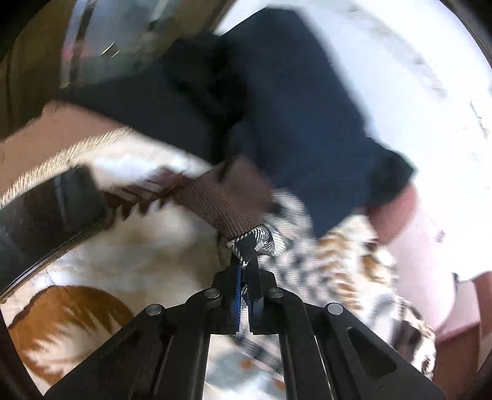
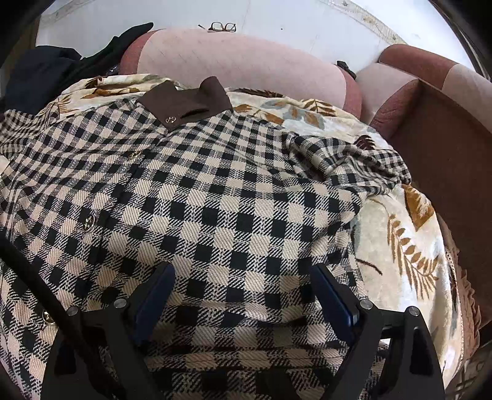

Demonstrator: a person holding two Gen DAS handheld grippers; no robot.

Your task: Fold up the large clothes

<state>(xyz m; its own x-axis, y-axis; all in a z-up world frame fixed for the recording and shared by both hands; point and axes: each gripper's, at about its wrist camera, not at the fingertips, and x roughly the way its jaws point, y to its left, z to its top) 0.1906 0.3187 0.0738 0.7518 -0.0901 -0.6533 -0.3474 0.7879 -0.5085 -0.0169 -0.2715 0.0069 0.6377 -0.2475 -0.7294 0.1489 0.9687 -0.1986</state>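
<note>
Checked jacket (image 2: 215, 200), spread flat on the leaf-print blanket (image 2: 409, 246) for folding: left tongs (image 1: 246, 255) clamped on its brown-trimmed edge, right tongs (image 2: 243, 292) apart just above its hem.

Open blanket (image 2: 409, 246) right of the checked jacket (image 2: 215, 200); sofa armrest (image 2: 446, 160) beyond, cushions (image 2: 240, 61) behind.

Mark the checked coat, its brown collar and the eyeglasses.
checked coat (image 2: 215, 200): right wrist view, middle of front panel.
brown collar (image 2: 187, 103): right wrist view, centre of collar.
eyeglasses (image 2: 223, 27): right wrist view, bridge of the frame.
</note>
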